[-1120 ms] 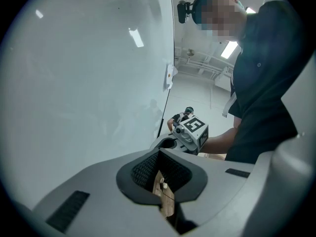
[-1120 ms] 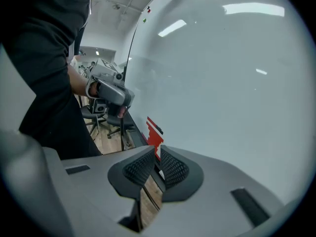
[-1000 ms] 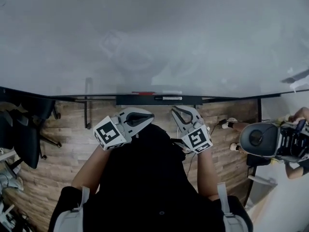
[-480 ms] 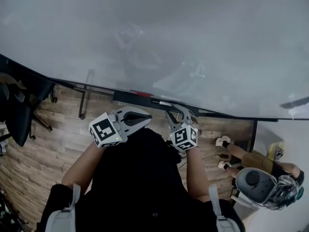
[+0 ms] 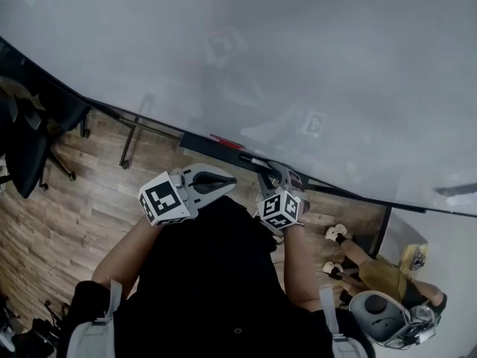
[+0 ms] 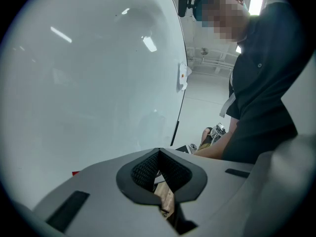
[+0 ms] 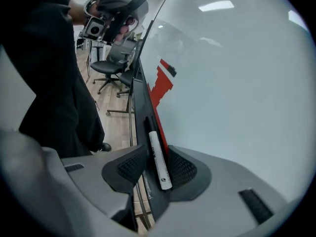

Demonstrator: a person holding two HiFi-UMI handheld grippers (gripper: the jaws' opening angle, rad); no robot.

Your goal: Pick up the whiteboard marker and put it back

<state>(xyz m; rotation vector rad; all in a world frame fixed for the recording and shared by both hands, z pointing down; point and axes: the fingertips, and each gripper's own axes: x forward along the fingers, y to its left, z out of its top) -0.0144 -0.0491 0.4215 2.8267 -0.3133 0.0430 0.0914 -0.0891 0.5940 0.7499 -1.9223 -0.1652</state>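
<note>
The white whiteboard marker (image 7: 158, 159) with a black cap lies along the dark tray (image 7: 140, 107) under the whiteboard (image 5: 261, 51). My right gripper (image 7: 157, 169) points down at the tray with the marker between its jaws. The jaws are opening and the pads stand a little off the marker. In the head view the right gripper (image 5: 279, 176) is at the tray's edge (image 5: 216, 149). My left gripper (image 5: 227, 179) hovers level beside it, away from the tray. Its fingertips meet with nothing between them (image 6: 159, 154).
A red eraser (image 7: 160, 85) sits on the tray further along. Black office chairs (image 5: 30, 140) stand on the wooden floor at the left. Another person with a headset (image 5: 387, 312) sits at the lower right. The whiteboard's frame leg (image 5: 128, 144) reaches the floor.
My right gripper has dropped to the tray and its jaws have spread around the marker. The left gripper has stayed where it was. The head view has swung and tilted.
</note>
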